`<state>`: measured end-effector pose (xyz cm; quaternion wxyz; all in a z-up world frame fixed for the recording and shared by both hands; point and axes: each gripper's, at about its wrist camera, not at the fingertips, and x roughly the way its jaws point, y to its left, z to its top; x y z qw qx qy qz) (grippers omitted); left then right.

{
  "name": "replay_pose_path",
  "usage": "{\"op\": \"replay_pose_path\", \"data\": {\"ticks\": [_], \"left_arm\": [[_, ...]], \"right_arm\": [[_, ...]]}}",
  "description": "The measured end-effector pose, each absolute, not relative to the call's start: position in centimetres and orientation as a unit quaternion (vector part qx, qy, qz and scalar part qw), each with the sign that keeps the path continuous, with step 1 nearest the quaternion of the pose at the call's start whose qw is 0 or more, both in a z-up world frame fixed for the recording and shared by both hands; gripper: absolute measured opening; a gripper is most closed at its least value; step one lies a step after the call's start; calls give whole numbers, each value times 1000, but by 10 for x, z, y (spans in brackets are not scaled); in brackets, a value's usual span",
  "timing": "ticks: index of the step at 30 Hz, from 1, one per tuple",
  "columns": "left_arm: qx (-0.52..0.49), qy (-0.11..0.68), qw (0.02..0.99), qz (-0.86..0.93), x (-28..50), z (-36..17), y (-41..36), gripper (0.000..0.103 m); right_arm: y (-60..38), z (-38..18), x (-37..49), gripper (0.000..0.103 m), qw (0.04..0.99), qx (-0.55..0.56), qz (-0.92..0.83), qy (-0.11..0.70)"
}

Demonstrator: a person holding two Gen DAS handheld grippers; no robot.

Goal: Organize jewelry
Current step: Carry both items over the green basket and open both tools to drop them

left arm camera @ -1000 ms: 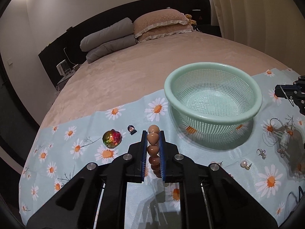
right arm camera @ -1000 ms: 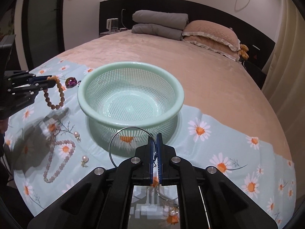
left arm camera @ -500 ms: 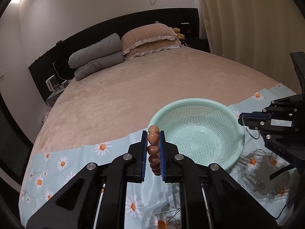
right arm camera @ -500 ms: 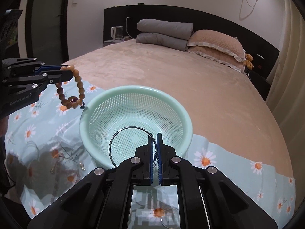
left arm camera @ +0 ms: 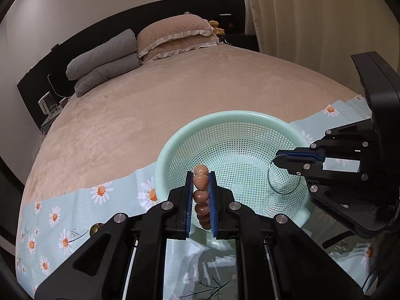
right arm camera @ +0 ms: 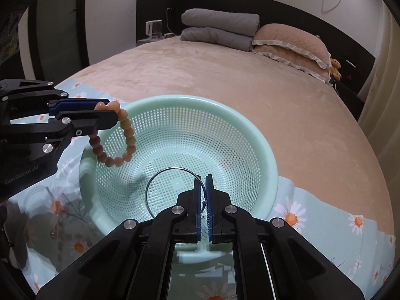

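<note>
Bed: a wide bed (left arm camera: pixel 155 105) under a tan plush cover, its near end laid with a pale blue daisy cloth (left arm camera: pixel 82 200).
Head of bed: two folded grey quilts (right arm camera: pixel 220 28) beside two stacked frilled tan pillows (right arm camera: pixel 292 45), against a dark headboard (right arm camera: pixel 250 5); a small yellow plush toy (right arm camera: pixel 335 68) sits past the pillows.
Room: white walls, cream curtain (left arm camera: pixel 312 17) on one side, a small white appliance (right arm camera: pixel 153 28) on the bedside stand.
Basket: a mint mesh basket (right arm camera: pixel 265 155) stands on the cloth, nothing in it that I can see.
Left gripper (left arm camera: pixel 201 172): clamped on a brown bead bracelet (right arm camera: pixel 125 135), which hangs in a loop over the basket's rim.
Right gripper (right arm camera: pixel 203 185): jaws closed on a thin wire hoop (right arm camera: pixel 160 177), held over the basket's inside.
Loose pieces: a beaded strand, dim in the gripper's shadow, lies on the cloth (right arm camera: pixel 60 240) beside the basket; a small glassy bauble (left arm camera: pixel 96 228) lies on the other side.
Change: a second ago both grippers hung short of the basket, over the cloth; both have since moved in above it, each carrying the same piece.
</note>
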<state>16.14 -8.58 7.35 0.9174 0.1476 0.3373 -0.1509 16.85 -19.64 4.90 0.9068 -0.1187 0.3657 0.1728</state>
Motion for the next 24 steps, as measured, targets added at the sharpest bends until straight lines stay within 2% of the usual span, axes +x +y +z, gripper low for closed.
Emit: {"op": "replay_pose_path", "data": {"ticks": [5, 7, 8, 9, 10, 11, 15, 24], "left_arm": [[147, 344, 915, -152, 164, 71, -85, 13], [148, 343, 916, -149, 164, 71, -84, 20], [148, 341, 917, -145, 164, 71, -84, 45], [147, 337, 919, -141, 163, 72, -83, 72], [145, 331, 922, -139, 161, 74, -81, 77], [145, 324, 925, -135, 160, 76, -80, 78], [151, 318, 929, -116, 159, 77, -75, 86], [165, 319, 928, -100, 159, 69, -71, 92]], "right_arm": [[-199, 48, 170, 5, 907, -119, 164, 370], [-200, 48, 171, 7, 906, -117, 164, 373], [-201, 48, 171, 19, 907, -116, 160, 372], [-204, 49, 170, 46, 909, -116, 154, 369], [-205, 50, 169, 61, 914, -116, 144, 361], [-208, 53, 165, 77, 921, -117, 135, 347], [-217, 61, 161, 77, 929, -113, 122, 331], [-230, 63, 160, 84, 931, -103, 108, 333]]}}
